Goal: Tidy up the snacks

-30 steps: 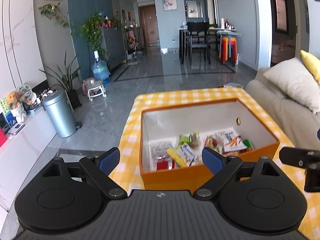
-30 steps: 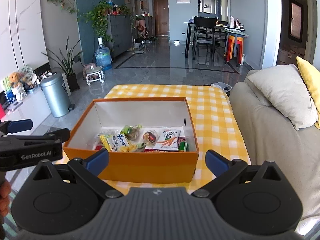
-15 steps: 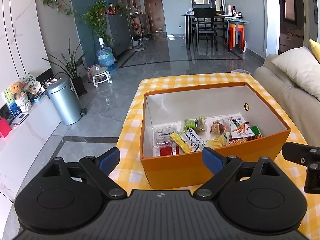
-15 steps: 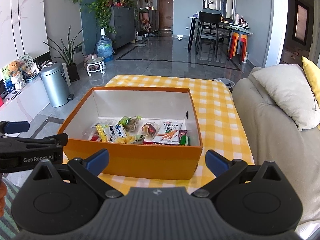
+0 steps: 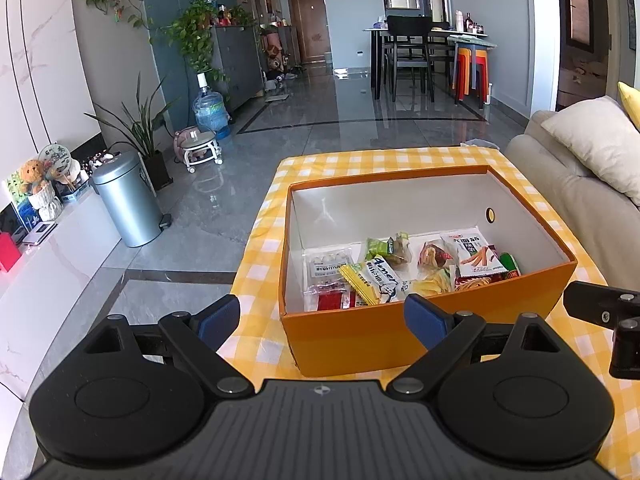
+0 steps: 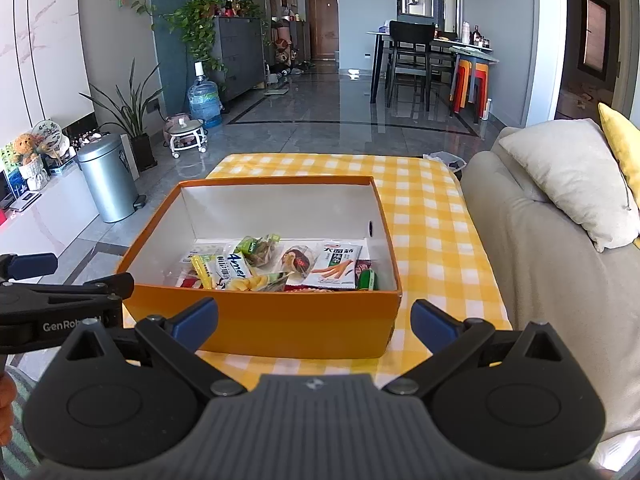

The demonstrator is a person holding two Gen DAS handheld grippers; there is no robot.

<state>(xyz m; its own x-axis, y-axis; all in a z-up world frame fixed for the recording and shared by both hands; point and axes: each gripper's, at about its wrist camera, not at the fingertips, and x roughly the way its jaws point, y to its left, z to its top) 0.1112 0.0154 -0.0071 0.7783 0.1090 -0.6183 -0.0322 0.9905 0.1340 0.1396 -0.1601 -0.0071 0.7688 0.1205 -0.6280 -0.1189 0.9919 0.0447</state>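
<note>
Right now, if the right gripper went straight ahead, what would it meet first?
Probably the near wall of the orange box; the open right gripper points at it, though depth is unclear.

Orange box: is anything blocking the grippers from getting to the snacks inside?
Only the orange box's near wall stands between each open hand-held gripper, left and right, and the snack packets. The top is open.

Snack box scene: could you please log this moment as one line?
left gripper open | right gripper open | snacks in orange box | nothing held
</note>
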